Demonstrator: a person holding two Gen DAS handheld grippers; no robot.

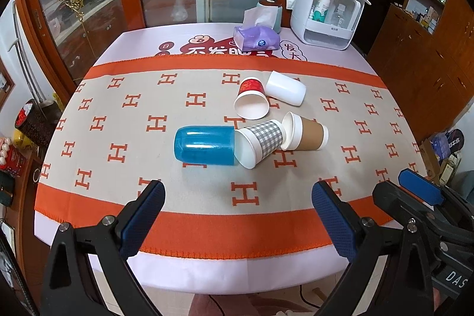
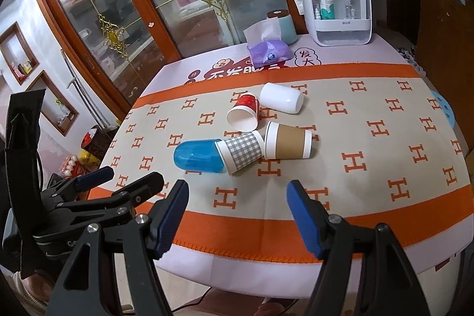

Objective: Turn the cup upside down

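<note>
We see bare cloth (image 1: 124,138) across the lower frame; five cups (image 1: 257,120) lying clustered at centre, several touching, leave only narrow gaps between them.

My left hand-held gripper (image 1: 238,194) has black angular plastic arms, each with a round silver screw, and fingers faced with dimpled dark-blue pads (image 1: 142,222). My right hand-held gripper (image 2: 237,194) is built alike; white letters "DAS" mark its black body in the left view.
</note>
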